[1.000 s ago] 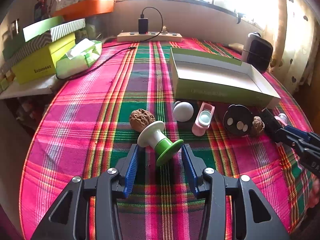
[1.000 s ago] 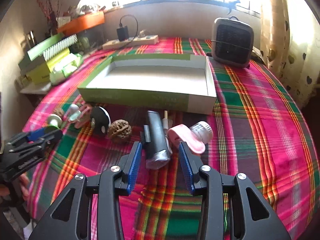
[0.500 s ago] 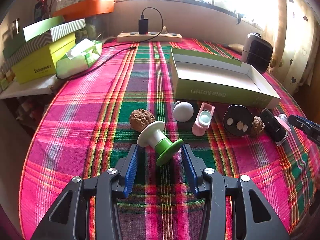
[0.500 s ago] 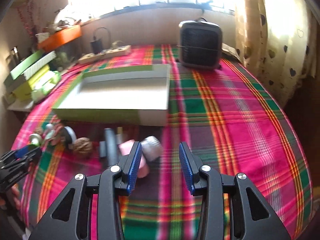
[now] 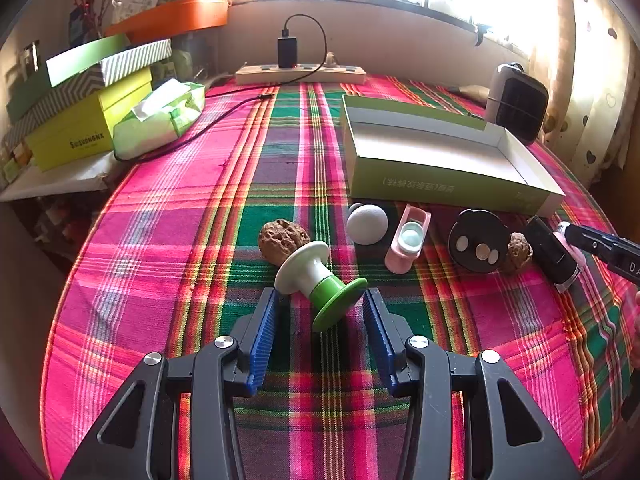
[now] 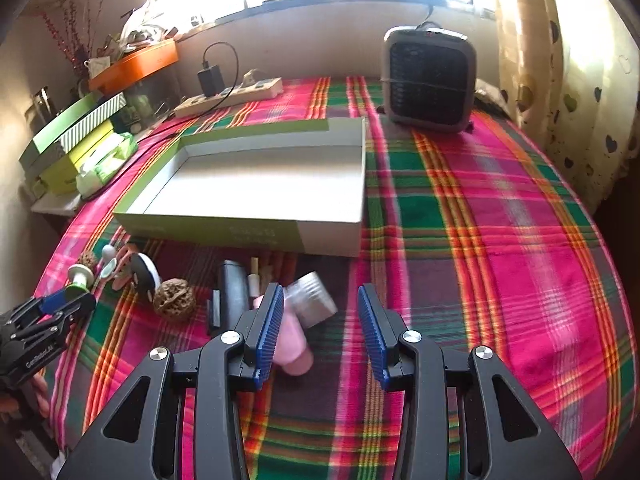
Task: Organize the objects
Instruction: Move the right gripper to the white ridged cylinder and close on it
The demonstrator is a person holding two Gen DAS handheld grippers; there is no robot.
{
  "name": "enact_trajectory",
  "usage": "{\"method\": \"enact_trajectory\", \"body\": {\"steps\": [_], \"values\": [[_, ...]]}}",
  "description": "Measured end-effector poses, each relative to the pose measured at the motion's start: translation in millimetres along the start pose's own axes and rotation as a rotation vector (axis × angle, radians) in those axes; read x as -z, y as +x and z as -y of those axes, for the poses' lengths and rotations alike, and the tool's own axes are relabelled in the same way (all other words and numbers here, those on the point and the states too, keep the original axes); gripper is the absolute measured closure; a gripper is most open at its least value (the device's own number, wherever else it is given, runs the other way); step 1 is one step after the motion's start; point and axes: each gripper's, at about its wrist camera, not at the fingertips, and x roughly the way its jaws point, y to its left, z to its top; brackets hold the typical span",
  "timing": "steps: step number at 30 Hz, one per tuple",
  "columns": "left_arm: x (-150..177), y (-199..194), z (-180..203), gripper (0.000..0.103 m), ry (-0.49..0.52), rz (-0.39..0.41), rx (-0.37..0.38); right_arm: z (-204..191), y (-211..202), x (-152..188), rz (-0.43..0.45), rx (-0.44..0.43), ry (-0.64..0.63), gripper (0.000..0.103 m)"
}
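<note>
A white and green spool-shaped object (image 5: 316,278) lies on the plaid cloth, its green end between the tips of my open left gripper (image 5: 320,308). A walnut (image 5: 282,238) sits just behind it. Further right lie a white ball (image 5: 367,224), a pink holder (image 5: 408,240), a black disc (image 5: 476,246), a second walnut (image 5: 519,252) and a black bar (image 5: 550,252). My right gripper (image 6: 320,312) is open, empty, with a pink bottle with a silver cap (image 6: 298,332) by its left finger. An open green and white box (image 6: 264,184) stands behind.
A small black heater (image 6: 430,80) stands at the back right. A power strip (image 5: 300,74) with a charger and cable lies at the back. Stacked boxes (image 5: 88,120) and a tissue pack (image 5: 160,118) are at the left. The table edge curves close on both sides.
My right gripper swung to the right away from the black bar, then came back part way left beside the pink bottle. The left gripper and the spool have not moved.
</note>
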Motion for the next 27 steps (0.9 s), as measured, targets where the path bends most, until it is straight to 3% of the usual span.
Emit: {"method": "enact_trajectory", "body": {"steps": [14,18,27], "values": [[-0.5,0.3,0.2,0.061,0.001,0.000,-0.002,13.7,1.0,-3.3,-0.005,0.018,0.043,0.063],[-0.3,0.2,0.7,0.061,0.001,0.000,-0.003,12.5,7.7,-0.9,-0.041,0.033,0.018,0.063],[-1.4,0.9,-0.6,0.061,0.001,-0.001,-0.005,10.9,10.0,-0.8,-0.033,0.036,-0.006,0.063]]}}
